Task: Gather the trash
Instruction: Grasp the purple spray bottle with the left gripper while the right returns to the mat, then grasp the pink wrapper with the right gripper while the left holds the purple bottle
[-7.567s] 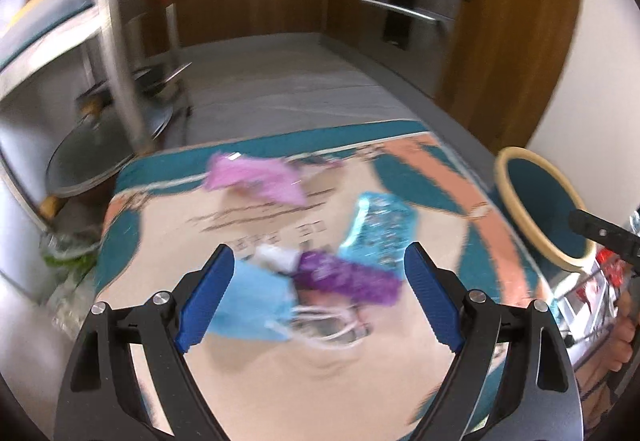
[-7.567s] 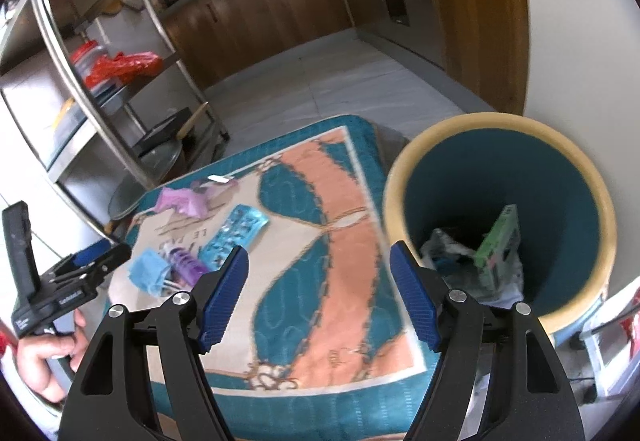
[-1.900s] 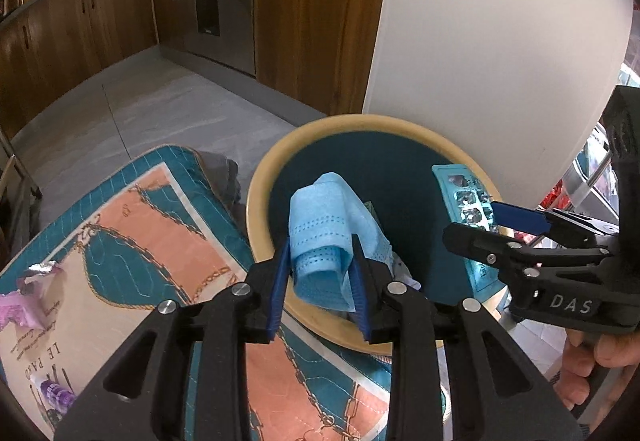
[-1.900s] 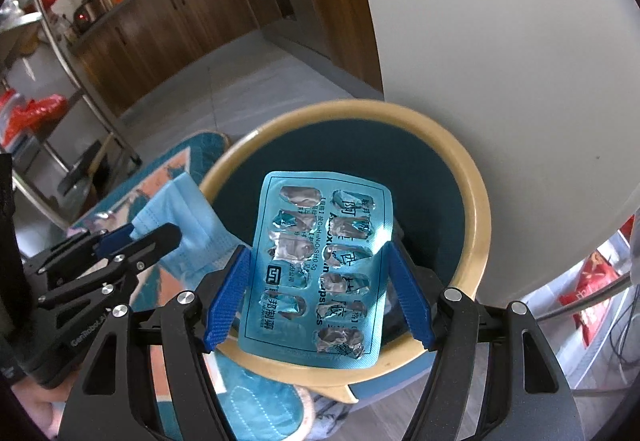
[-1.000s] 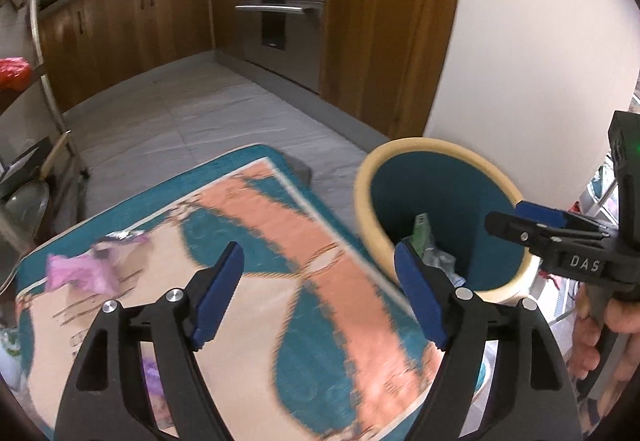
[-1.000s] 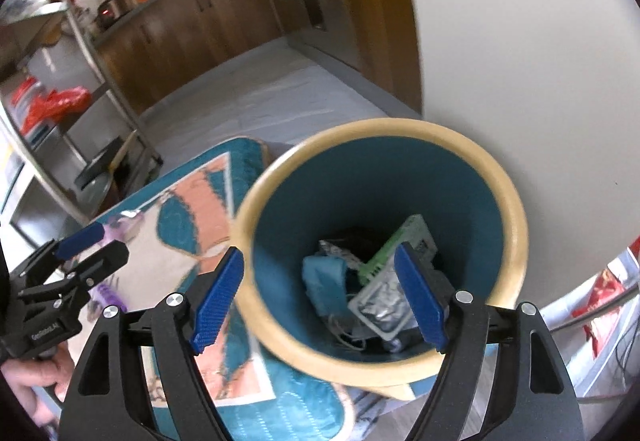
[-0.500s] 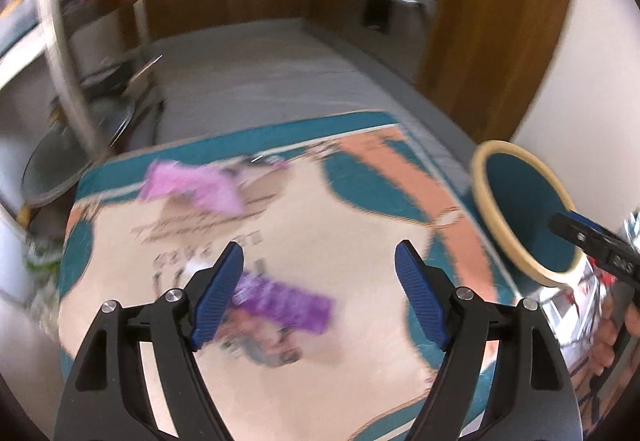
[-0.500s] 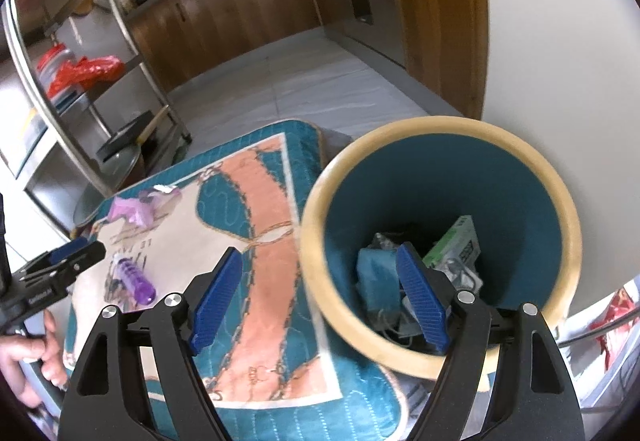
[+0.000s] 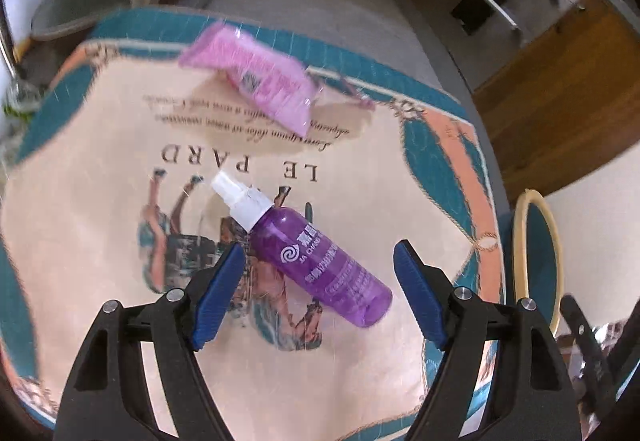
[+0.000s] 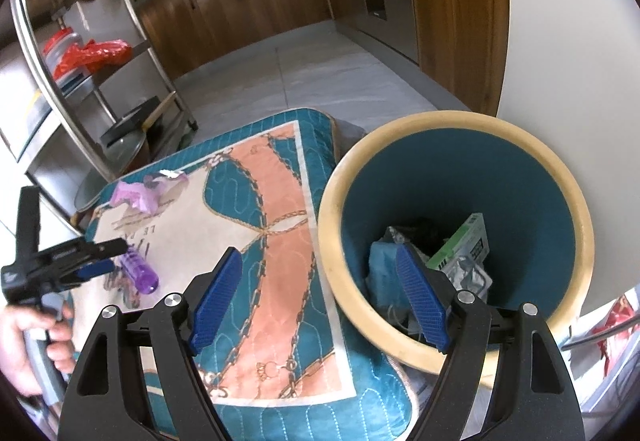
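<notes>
Left gripper [image 9: 318, 295]: fingers wide apart, pressing on nothing; they have just narrowed slightly, with the bottle's lower half lying between them, apart from both pads.
Purple spray bottle [image 9: 316, 257]: lies on its side on the printed cloth [image 9: 100, 233], white nozzle toward 10 o'clock, base toward 4 o'clock.
Pink wrapper [image 9: 256, 77]: on the cloth at 12 o'clock of the bottle, well apart from it, blurred.
Right gripper [image 10: 316, 299]: fingers wide apart, nothing between the pads, over the bin's near rim.
Trash bin [image 10: 452, 121]: teal inside, cream rim, just beside the cloth's edge; holds a blue face mask [image 10: 380, 265], a green-and-white box [image 10: 468, 245] and a silvery blister pack [image 10: 466, 275].
Hand [image 10: 24, 337]: at 8 o'clock in the right wrist view, gripping the left gripper's handle.
</notes>
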Demonstrator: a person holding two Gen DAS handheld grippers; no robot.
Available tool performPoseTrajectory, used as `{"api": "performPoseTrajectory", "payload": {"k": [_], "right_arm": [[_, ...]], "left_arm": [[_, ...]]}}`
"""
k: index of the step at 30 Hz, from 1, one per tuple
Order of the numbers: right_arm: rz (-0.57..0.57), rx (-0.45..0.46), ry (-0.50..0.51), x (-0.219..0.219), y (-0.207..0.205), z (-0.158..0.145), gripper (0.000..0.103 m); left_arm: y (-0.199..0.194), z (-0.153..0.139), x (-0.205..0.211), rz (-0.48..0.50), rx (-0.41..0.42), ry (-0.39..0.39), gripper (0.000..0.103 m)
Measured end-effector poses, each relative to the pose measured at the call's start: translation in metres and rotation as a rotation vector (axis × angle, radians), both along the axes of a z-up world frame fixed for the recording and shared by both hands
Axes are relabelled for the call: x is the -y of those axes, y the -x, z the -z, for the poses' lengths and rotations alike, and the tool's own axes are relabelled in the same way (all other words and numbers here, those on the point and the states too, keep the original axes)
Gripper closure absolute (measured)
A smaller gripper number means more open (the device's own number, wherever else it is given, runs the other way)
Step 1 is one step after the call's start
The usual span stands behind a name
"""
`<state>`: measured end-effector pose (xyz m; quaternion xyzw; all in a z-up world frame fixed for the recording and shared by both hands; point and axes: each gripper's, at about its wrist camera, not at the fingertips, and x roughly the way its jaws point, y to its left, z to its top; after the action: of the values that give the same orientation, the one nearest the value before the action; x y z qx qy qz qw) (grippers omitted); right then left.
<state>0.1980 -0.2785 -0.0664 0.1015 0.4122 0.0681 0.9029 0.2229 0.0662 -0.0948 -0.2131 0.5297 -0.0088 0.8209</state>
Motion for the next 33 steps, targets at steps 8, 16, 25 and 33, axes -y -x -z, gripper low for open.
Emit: {"api": "performPoseTrajectory", "payload": {"k": [8,16,25,33], "right_arm": [[0.009,-0.005,0.003,0.006,0.001,0.002,0.023],[-0.021,0.005,-0.001,-0.008,-0.001,-0.002,0.023],[-0.111,0.000,-0.045,-0.054,-0.010,-0.007,0.023],[-0.253,-0.010,-0.064,-0.129,-0.033,-0.005,0.023]], "left_arm": [[-0.012,0.014,0.031,0.097,-0.037,-0.150,0.055],[-0.003,0.012,0.035,0.228,-0.049,-0.225,0.071],[0.015,-0.018,-0.010,0.243,-0.010,-0.268,0.071],[0.032,-0.050,-0.058,0.209,0.056,-0.274,0.071]]}}
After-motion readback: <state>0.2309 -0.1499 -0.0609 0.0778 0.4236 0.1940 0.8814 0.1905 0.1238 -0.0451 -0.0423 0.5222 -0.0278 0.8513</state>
